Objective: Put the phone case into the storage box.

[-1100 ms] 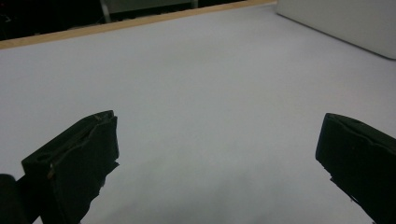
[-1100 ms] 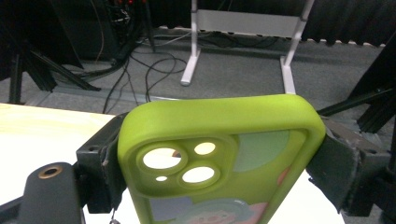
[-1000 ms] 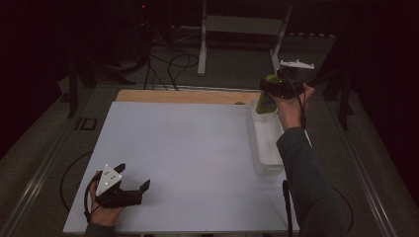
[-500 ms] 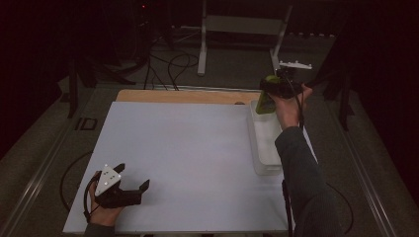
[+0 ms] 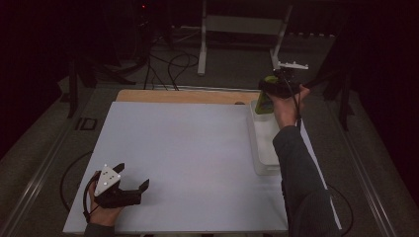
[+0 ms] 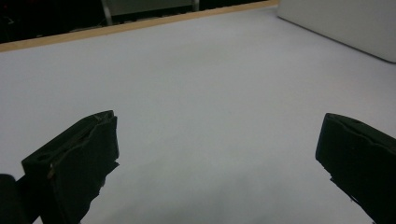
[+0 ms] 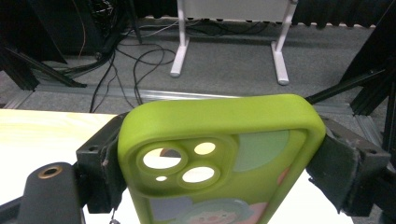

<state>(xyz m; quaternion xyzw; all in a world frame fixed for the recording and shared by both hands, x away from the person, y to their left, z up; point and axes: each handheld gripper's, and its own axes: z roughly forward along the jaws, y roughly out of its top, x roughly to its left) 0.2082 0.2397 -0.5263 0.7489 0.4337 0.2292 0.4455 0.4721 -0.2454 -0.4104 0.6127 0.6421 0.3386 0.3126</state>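
The right gripper (image 7: 219,163) is clamped on a lime-green phone case (image 7: 219,154), its two black jaws pressing the case's long edges from either side. In the right gripper view the case stands upright between the jaws, camera cut-outs toward the lens; through them, and on the panel below, pale shapes of a cartoon print show, but no brand, label or lettering can be read on it. From the high view the right gripper (image 5: 277,88) holds the case (image 5: 266,98) above the far end of a white tray (image 5: 264,148) that lies along the right edge of the white table sheet (image 5: 188,153), just below and on the near side of that gripper. The left gripper (image 5: 133,177) rests on the near left corner of the sheet, well apart from the case, with its jaws spread wide and nothing between them; in the left gripper view bare sheet lies between the pads (image 6: 88,154), and the tray's side (image 6: 345,23) appears far ahead to the right.
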